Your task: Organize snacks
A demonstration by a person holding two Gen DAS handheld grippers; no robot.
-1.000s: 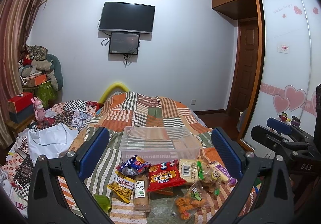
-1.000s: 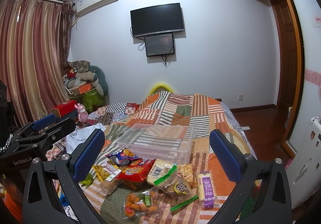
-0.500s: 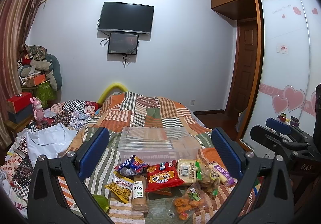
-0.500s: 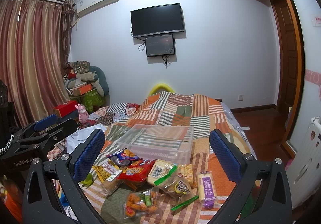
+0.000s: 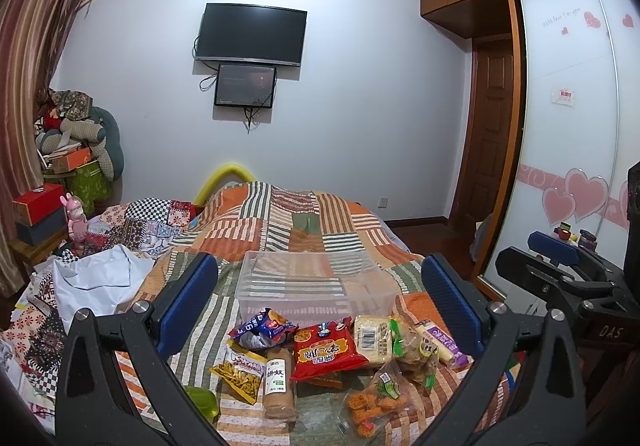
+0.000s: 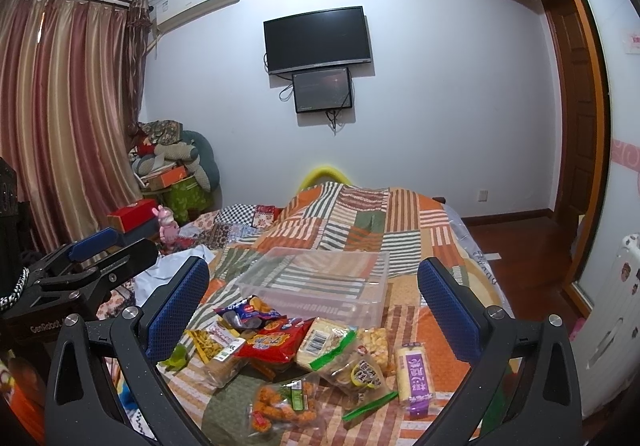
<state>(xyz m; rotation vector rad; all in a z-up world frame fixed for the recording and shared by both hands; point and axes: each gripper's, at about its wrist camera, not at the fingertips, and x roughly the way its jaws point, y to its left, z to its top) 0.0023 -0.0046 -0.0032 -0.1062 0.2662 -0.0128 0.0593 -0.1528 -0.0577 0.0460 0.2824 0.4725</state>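
A pile of snack packs lies on the striped quilt: a red bag [image 5: 326,349] [image 6: 276,342], a blue bag [image 5: 262,330] [image 6: 246,312], a fries pack [image 5: 240,370], a brown biscuit roll [image 5: 280,382], a yellow barcode pack [image 5: 374,338] [image 6: 324,344] and a purple-label bar [image 5: 438,340] [image 6: 416,372]. An empty clear plastic bin [image 5: 316,282] [image 6: 320,282] stands just behind them. My left gripper [image 5: 320,306] is open and empty above the pile. My right gripper [image 6: 314,306] is open and empty too, and shows in the left wrist view [image 5: 560,266].
A white cloth [image 5: 96,282] and patchwork bedding lie on the bed's left. Boxes and cushions [image 5: 68,150] are stacked by the curtain. A wardrobe [image 5: 572,126] and door stand right. A TV [image 5: 254,34] hangs on the far wall.
Both views have shifted very slightly; the snacks and bin have not moved. Both grippers stay open.
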